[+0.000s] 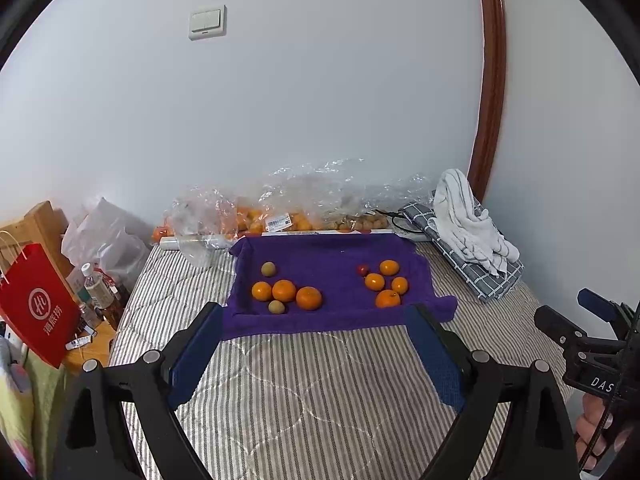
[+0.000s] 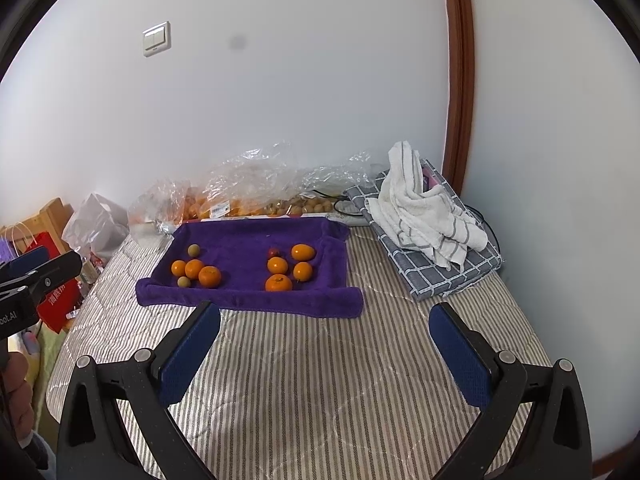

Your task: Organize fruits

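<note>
A purple towel (image 1: 320,252) (image 2: 248,240) lies on the striped bed with fruit in two groups. The left group (image 1: 284,290) (image 2: 195,269) has three oranges and two small green-brown fruits. The right group (image 1: 386,282) (image 2: 289,267) has several oranges and one small red fruit (image 1: 363,269). My left gripper (image 1: 316,316) is open and empty, held above the bed just short of the towel's near edge. My right gripper (image 2: 324,316) is open and empty, further right; its body shows in the left wrist view (image 1: 592,344).
Clear plastic bags of oranges and brown fruits (image 1: 276,216) (image 2: 248,200) lie along the wall behind the towel. A white towel on a folded checked cloth (image 1: 468,236) (image 2: 428,220) sits at the right. A red paper bag (image 1: 40,304) and bottles stand left of the bed.
</note>
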`<state>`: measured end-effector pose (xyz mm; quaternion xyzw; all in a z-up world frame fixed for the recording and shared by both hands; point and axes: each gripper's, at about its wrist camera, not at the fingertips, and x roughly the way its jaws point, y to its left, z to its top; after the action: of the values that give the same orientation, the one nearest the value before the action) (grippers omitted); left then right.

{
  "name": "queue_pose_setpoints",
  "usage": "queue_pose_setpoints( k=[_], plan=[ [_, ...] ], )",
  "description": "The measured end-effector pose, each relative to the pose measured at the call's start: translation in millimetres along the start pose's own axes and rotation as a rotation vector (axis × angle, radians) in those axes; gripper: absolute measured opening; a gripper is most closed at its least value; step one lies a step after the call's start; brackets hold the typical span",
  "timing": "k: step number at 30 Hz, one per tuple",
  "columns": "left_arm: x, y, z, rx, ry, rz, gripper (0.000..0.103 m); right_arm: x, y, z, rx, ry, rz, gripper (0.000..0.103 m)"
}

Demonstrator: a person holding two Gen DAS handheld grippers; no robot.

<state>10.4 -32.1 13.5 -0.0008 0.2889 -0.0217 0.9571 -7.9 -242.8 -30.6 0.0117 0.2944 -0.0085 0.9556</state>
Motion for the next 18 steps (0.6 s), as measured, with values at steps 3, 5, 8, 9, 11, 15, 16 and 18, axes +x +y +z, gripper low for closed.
queue_pose_setpoints(
  k=[3, 5, 8, 9, 11, 15, 16, 18],
  plan=[
    [-0.9, 1.1, -1.1, -0.003, -0.003, -0.005, 0.092, 0.3, 0.4, 0.1, -0.005, 0.001, -0.002, 0.103],
    [-0.7, 1.2, -1.5, 0.002, -0.004, 0.0, 0.092, -0.3, 0.8, 0.6, -0.008, -0.002, -0.003, 0.103],
    [-0.4, 1.9, -1.7, -0.001, -0.001, -0.002, 0.092, -1.2, 0.4, 1.7, 0.0, -0.005, -0.002, 0.103],
    [-0.5, 2.7, -2.0, -0.003, -0.001, -0.003, 0.092, -1.2, 0.4, 1.8, 0.002, -0.005, 0.0, 0.103],
    [-0.4, 3.6, -2.0, -0.002, -0.001, -0.004, 0.092, -0.5, 0.5, 1.6, 0.0, -0.003, -0.003, 0.103],
    [0.1, 5.1, -1.4, 0.001, -0.001, -0.002, 0.092, 0.8, 0.1, 1.7, 0.002, 0.002, -0.006, 0.103],
    [0.0, 5.4, -1.3, -0.001, -0.001, -0.004, 0.092, 1.2, 0.1, 1.5, 0.003, 0.004, -0.003, 0.103],
    [-0.8, 6.4, -1.6, -0.006, -0.004, -0.008, 0.092, 1.0, 0.9, 1.1, -0.002, 0.005, -0.004, 0.103]
  ],
)
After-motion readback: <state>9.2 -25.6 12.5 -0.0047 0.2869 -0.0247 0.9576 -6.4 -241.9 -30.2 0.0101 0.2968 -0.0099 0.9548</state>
